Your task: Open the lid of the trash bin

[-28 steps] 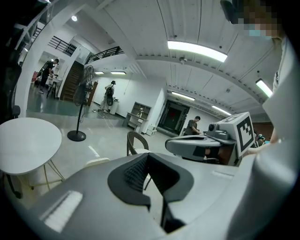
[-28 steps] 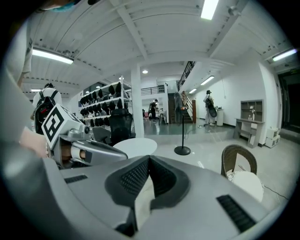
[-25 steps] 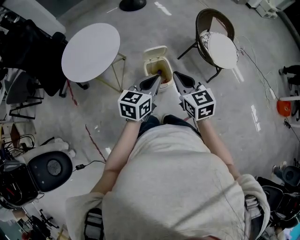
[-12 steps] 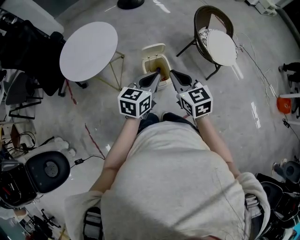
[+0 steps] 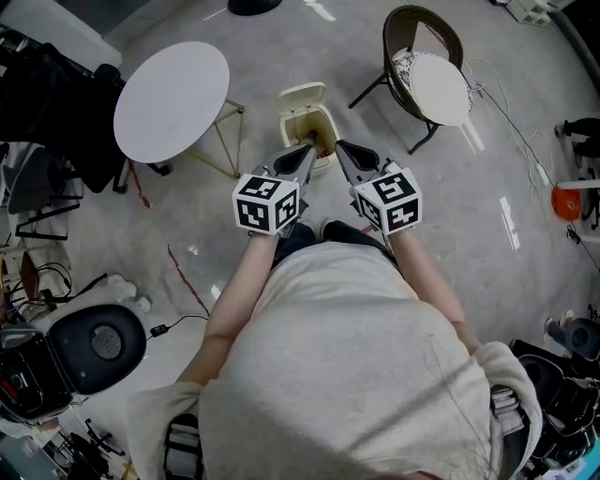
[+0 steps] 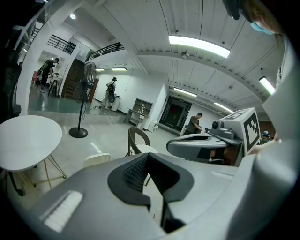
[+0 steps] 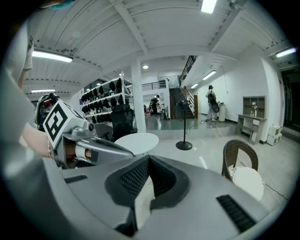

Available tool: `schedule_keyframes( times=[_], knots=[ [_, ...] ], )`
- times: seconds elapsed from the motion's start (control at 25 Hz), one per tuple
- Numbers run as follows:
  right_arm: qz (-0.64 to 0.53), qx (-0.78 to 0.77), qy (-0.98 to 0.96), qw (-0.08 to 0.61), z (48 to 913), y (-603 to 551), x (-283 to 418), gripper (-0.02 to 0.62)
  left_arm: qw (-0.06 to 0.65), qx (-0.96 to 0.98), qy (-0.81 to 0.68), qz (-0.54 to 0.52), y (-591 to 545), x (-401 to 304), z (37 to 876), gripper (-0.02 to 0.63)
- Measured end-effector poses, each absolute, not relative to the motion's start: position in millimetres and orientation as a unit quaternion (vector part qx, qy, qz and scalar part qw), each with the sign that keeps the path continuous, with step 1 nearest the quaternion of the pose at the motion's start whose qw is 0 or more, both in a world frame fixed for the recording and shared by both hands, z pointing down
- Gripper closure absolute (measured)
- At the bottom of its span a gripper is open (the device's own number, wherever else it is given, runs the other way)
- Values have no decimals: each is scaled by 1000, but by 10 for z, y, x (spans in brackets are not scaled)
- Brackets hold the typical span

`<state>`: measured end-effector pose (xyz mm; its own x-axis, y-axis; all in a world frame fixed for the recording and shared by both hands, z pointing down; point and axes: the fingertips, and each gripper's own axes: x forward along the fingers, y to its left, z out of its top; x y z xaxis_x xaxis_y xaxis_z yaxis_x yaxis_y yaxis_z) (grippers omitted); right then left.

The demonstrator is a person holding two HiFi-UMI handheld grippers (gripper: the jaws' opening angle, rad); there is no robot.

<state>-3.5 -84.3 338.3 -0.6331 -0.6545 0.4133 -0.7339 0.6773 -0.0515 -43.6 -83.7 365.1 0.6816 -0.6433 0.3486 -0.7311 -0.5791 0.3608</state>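
A small cream trash bin [image 5: 307,127] stands on the floor ahead of me, its lid [image 5: 301,95] tipped up and back so the brownish inside shows. Both grippers hover side by side above the bin's near edge and touch nothing. My left gripper [image 5: 307,154] is shut and empty, its pads meeting in the left gripper view [image 6: 149,157], where the raised lid [image 6: 97,159] peeks over the jaws. My right gripper [image 5: 343,150] is shut too, with nothing between its pads [image 7: 149,162].
A round white table [image 5: 172,101] stands left of the bin, a wicker chair with a white cushion [image 5: 436,84] to its right. A black office chair [image 5: 98,342] and cables lie at lower left. A fan base [image 5: 253,7] sits behind the bin.
The bin, table and chair have drifted slightly up and left in the head view. Both grippers keep their places side by side over the bin, still shut.
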Motion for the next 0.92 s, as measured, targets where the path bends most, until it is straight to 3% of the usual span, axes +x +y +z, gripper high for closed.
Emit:
schedule_keyframes(
  times=[0.92],
  knots=[
    [143,382,-894,187,3534,-780,55,589,260,878,-387,107,-760,-392,3791,597]
  ],
)
